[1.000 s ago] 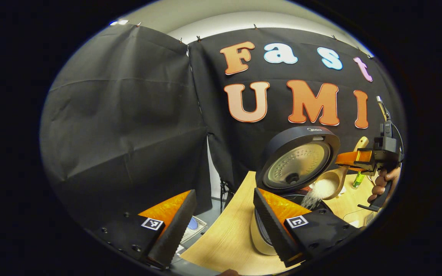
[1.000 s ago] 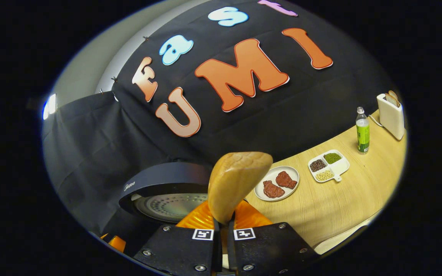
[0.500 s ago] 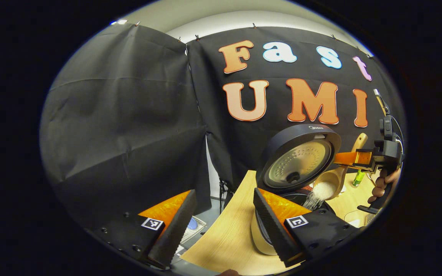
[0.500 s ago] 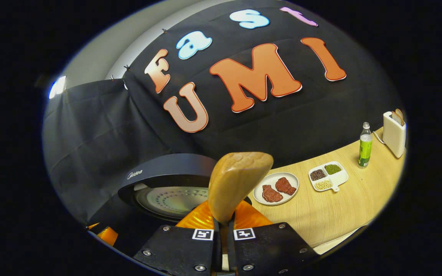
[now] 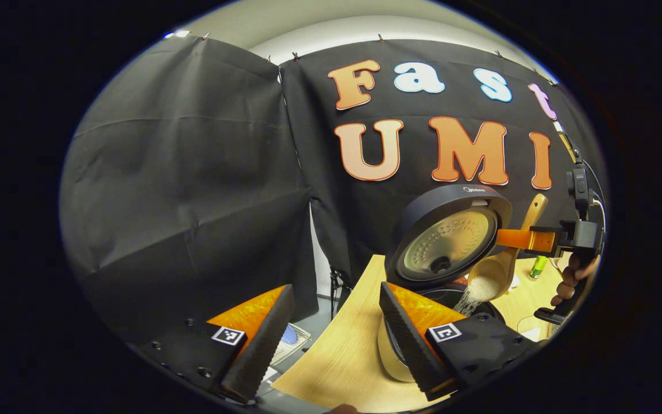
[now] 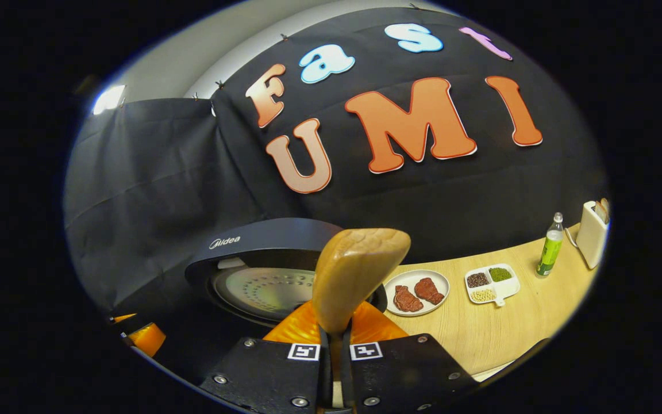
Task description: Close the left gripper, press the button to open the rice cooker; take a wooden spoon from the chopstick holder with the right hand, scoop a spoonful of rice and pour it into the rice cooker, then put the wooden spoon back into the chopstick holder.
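Note:
The dark rice cooker [image 5: 449, 236] stands with its lid up, and its pot rim shows behind my left gripper's right finger. My left gripper [image 5: 334, 339] is open and empty, low over the table's left end. Farther off, my right gripper [image 5: 515, 238], held by a hand [image 5: 575, 276], is shut on the wooden spoon [image 5: 497, 270]. The spoon's bowl tips down and white rice [image 5: 472, 296] streams into the pot. In the right gripper view the spoon's handle end [image 6: 360, 270] rises from my shut right gripper [image 6: 335, 339], with the cooker lid [image 6: 262, 259] just beyond.
On the wooden table [image 6: 509, 328] sit a white plate with two pieces of meat [image 6: 414, 292], a divided dish of beans [image 6: 492, 283], a green bottle [image 6: 549, 253] and a white toaster [image 6: 592, 233]. The left gripper's orange finger [image 6: 147, 339] shows low left.
My right gripper has rolled toward level and risen slightly, bringing the spoon's handle more upright. Rice keeps pouring and less sits in the spoon's bowl. My left gripper has stayed put.

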